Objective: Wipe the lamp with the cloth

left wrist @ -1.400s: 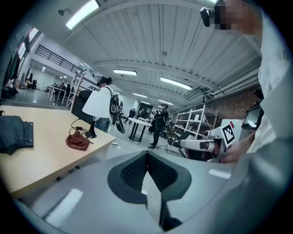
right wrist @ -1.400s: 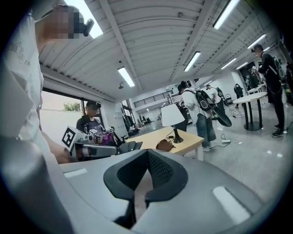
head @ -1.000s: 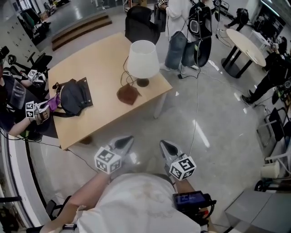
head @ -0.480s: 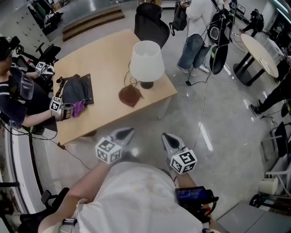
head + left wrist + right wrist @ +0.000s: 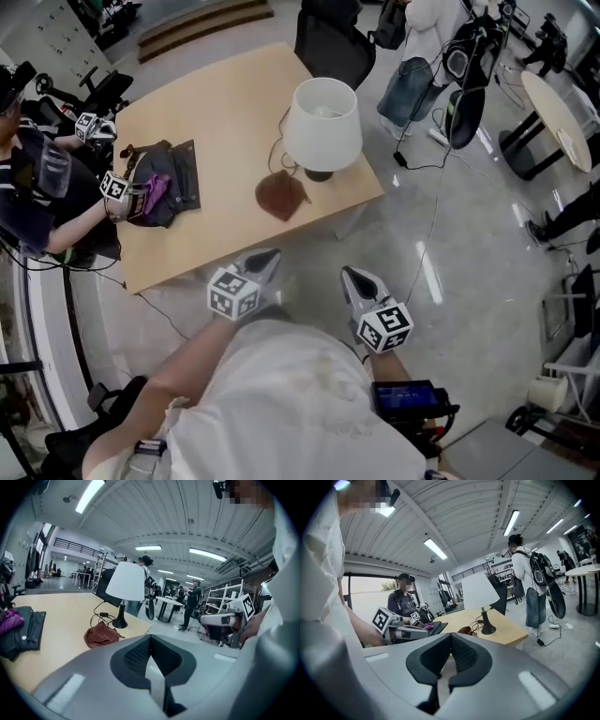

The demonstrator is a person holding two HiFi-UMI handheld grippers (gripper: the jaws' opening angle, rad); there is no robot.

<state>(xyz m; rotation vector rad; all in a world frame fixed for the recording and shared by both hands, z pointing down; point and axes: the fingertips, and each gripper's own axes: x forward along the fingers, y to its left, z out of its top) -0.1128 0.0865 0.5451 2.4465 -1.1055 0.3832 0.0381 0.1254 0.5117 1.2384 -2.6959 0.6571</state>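
Note:
A lamp [image 5: 322, 122] with a white shade stands near the right end of the wooden table [image 5: 220, 117]. A crumpled brown cloth [image 5: 281, 197] lies on the table just in front of its dark base, beside the lamp's cord. My left gripper [image 5: 267, 257] is shut and empty, hanging off the table's near edge, short of the cloth. The right gripper [image 5: 351, 275] is also shut and empty, over the floor to the right. The left gripper view shows the left gripper [image 5: 150, 637] with the lamp [image 5: 126, 581] and cloth [image 5: 101, 634] ahead. The right gripper view shows the right gripper [image 5: 451, 634], the lamp [image 5: 480, 592] and the cloth [image 5: 465, 630].
Another person [image 5: 37, 187] sits at the table's left end and holds grippers over a dark bag [image 5: 169, 173] with a purple item. A black office chair [image 5: 333, 42] stands behind the table. People, hanging bags and a round white table [image 5: 560, 103] are at the back right. A cable [image 5: 427, 234] trails across the floor.
Both my grippers have moved forward toward the table's near edge, still shut. The lamp and cloth now sit closer. The other person's gripper has reached onto the dark bag.

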